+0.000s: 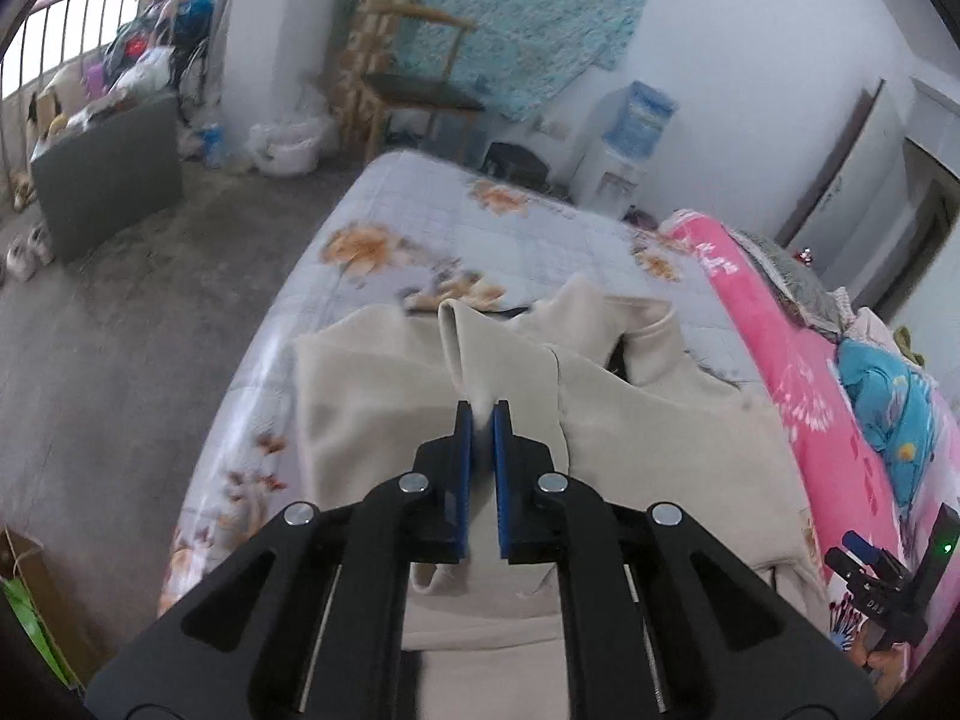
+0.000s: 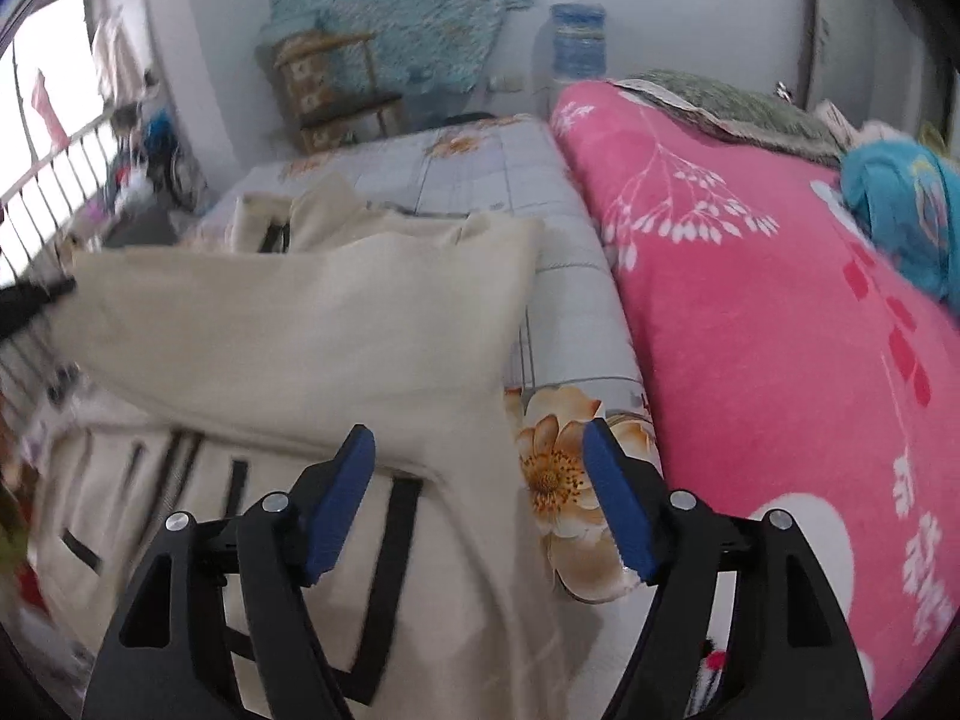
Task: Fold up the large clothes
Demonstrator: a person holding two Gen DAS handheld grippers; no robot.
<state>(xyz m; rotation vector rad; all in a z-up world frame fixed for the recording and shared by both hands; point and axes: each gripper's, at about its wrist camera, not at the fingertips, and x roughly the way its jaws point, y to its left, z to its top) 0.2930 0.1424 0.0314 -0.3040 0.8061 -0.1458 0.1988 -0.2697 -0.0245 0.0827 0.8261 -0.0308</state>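
Cream garment (image 1: 372, 396) fold pinched by left gripper (image 1: 482, 414) (right gripper (image 2: 477, 438) gapes empty) near bed (image 1: 288, 324) edge.

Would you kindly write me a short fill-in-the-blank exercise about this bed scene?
1. The left gripper is shut on a fold of the ____ garment.
2. The right gripper has its jaws ____.
3. Beside the flowered sheet lies a ____ blanket.

Missing words: cream; open; pink
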